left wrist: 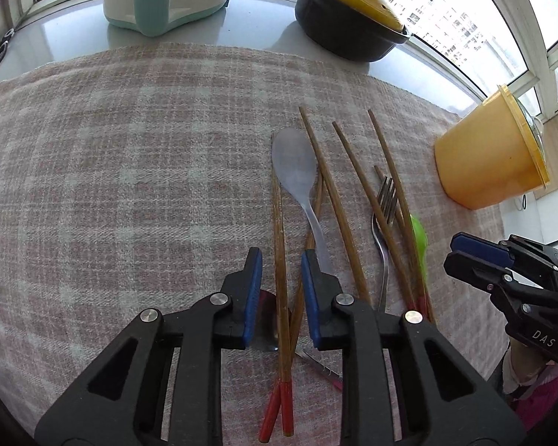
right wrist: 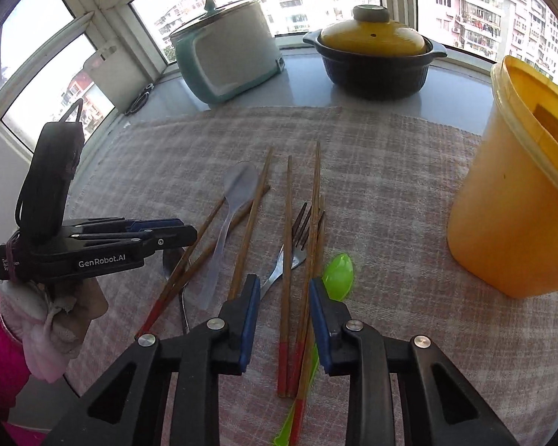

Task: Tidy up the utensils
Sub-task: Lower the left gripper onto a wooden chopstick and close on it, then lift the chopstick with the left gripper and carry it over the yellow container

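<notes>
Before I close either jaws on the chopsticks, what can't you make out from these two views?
- Metal spoon: left wrist view, its bowl mostly hidden behind the left gripper.
- Green spoon: right wrist view, handle hidden under chopsticks and the right gripper.
- Yellow container: inside hidden by its wall; cut off at the right edge.
- Fork: left wrist view, handle end hidden behind the gripper.

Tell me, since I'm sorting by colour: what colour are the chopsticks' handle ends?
Red, on brown wooden chopsticks; clearest in the left wrist view.

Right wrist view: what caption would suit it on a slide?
Open right gripper poised over red-tipped chopsticks, beside a fork and yellow container.
</notes>
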`<state>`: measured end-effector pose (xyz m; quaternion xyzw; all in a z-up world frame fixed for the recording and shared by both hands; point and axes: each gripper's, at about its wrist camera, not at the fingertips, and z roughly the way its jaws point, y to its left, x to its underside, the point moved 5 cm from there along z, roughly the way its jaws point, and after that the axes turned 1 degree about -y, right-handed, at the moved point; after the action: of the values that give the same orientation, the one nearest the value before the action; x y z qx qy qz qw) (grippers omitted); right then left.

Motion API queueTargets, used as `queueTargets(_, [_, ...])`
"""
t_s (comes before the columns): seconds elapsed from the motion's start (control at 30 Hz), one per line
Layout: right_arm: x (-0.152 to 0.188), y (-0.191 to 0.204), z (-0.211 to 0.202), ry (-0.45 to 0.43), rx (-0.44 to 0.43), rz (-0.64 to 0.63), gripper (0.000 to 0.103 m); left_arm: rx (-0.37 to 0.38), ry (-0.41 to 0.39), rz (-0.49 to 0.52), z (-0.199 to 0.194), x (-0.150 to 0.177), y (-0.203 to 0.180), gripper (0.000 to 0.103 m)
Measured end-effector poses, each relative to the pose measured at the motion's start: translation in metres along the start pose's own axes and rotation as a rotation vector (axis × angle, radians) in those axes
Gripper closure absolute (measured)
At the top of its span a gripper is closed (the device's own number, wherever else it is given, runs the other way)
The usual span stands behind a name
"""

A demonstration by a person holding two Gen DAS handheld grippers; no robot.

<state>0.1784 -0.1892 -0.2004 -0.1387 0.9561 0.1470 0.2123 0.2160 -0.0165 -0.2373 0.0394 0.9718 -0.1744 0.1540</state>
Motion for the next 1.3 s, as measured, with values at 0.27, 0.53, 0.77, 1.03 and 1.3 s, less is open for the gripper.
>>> queueTargets(0.27, [-0.013,-0.009,0.03,0.069,0.023,0.01,0.083,0.007,0.019,0.0,0.013,-0.008,-0.001,0.086])
queueTargets(0.53, [-0.019,-0.011,0.044,0.104,0.018,0.013,0.086,0.029,0.026,-0.018,0.022,-0.015,0.001,0.088])
queueTargets(0.77, [-0.021,-0.016,0.055,0.139,0.017,0.018,0.089,0.009,0.014,0.002,0.026,-0.019,0.0,0.096])
queueTargets(1.03, [-0.022,-0.02,0.057,0.145,0.003,0.031,0.098,0.016,-0.003,-0.031,0.024,-0.019,0.004,0.099])
queueTargets(1.3, [-0.021,-0.017,0.048,0.116,-0.032,0.041,0.099,0.011,-0.058,-0.09,0.007,-0.02,0.015,0.099])
